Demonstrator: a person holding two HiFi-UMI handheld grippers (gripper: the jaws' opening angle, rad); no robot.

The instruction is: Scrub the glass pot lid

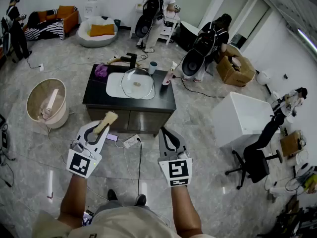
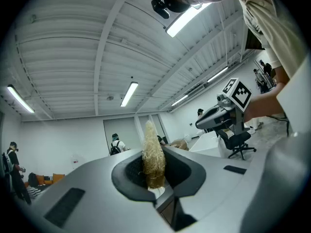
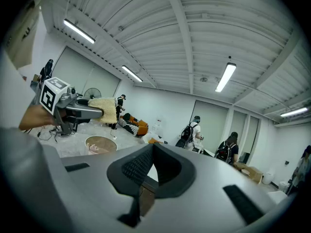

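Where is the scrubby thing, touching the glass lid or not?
Apart. Head view shows the scrubber, in the left gripper, over the floor, far from the glass lid.

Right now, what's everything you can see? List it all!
counter: one, black top, room's middle
sink: one, white, in the counter
lid: one, clear glass, in the sink
tap: one, black, behind the sink
cup: one, bluish, behind the lid
bottle: one, pink, right of the sink
basket: one, tan, floor left of counter
chair: one, black, far right
people: at least four, room's edges
scrubber: one, straw-coloured, in left claw
left claw: one, grey, shut on the scrubber
right claw: one, grey, shut, empty
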